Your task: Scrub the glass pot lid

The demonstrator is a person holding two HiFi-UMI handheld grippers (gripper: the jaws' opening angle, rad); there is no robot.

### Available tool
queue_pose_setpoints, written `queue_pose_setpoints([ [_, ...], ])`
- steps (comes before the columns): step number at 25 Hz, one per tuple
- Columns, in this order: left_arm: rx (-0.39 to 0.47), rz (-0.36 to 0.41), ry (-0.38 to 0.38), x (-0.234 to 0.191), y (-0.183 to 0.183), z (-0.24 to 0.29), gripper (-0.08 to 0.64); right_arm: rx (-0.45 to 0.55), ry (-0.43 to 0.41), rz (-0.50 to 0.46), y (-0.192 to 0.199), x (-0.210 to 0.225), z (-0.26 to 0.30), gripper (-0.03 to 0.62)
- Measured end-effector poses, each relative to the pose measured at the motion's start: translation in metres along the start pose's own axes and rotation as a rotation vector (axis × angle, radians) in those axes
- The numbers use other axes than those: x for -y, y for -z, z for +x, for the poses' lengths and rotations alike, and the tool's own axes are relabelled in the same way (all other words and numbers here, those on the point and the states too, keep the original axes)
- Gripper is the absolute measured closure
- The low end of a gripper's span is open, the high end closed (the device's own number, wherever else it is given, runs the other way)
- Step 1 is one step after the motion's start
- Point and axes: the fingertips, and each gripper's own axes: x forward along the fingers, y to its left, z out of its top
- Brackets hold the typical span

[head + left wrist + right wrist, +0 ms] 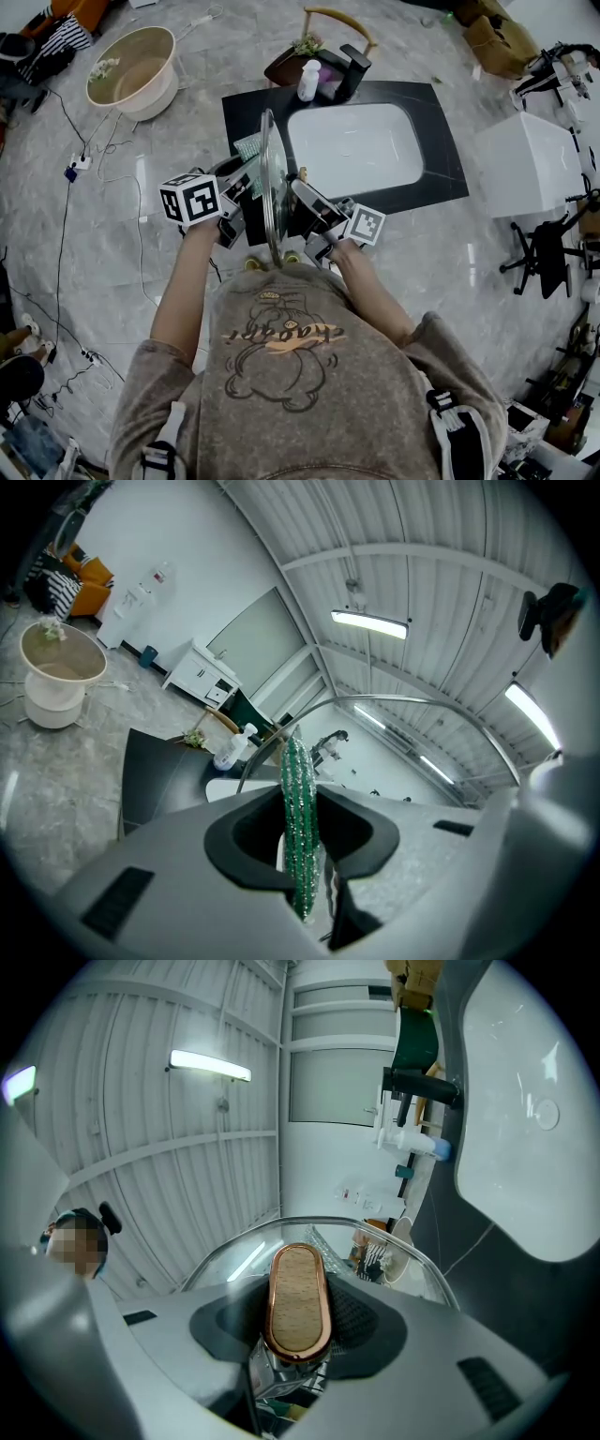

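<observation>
Lid: a glass pot lid (273, 183) is standing on edge, upright in the air in front of the person's chest, above the near edge of the black worktop (441, 159) and short of the white sink (356, 145).
Right claw: the right claw (298, 1335) is clamping the lid's wood-topped knob (298, 1299), with the glass dome (281, 1232) curving away behind it.
Left claw: the left claw (302, 855) is pinching a green scrub pad (300, 817) edge-up, facing the other face of the lid; whether the pad is touching the glass cannot be told.
Stage: judging by the pose, the scrubbing stroke is either starting or under way.
Risk, slip: the lid is hanging from one small knob, so a hard push from the pad could be twisting it loose in the grip and dropping glass onto stone.
Risk, pad: the thin pad is sitting in a narrow pinch and could be folding or pulling out under drag.
Around: a soap bottle (308, 81) and a black tap (352, 67) are standing behind the sink; a beige tub (131, 70) is sitting well apart on the marble floor, with cables (70, 169) trailing nearby.
In the way: nothing is standing between the pad and the glass.
</observation>
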Motion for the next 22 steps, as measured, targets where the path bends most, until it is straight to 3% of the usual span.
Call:
queue_pose_setpoints([
  [7,-0.054,0.013,-0.076,-0.026,0.020,0.011,0.472,0.003,-0.011,-0.002,0.001,-0.005,0.002,0.411],
  [14,-0.075,0.001,-0.090,-0.036,0.034,0.014,0.472,0.021,0.021,0.018,0.004,0.002,-0.005,0.411],
  [22,-0.169,0.022,-0.121,-0.043,0.066,0.022,0.472,0.056,-0.007,0.024,-0.008,-0.001,-0.006,0.411],
])
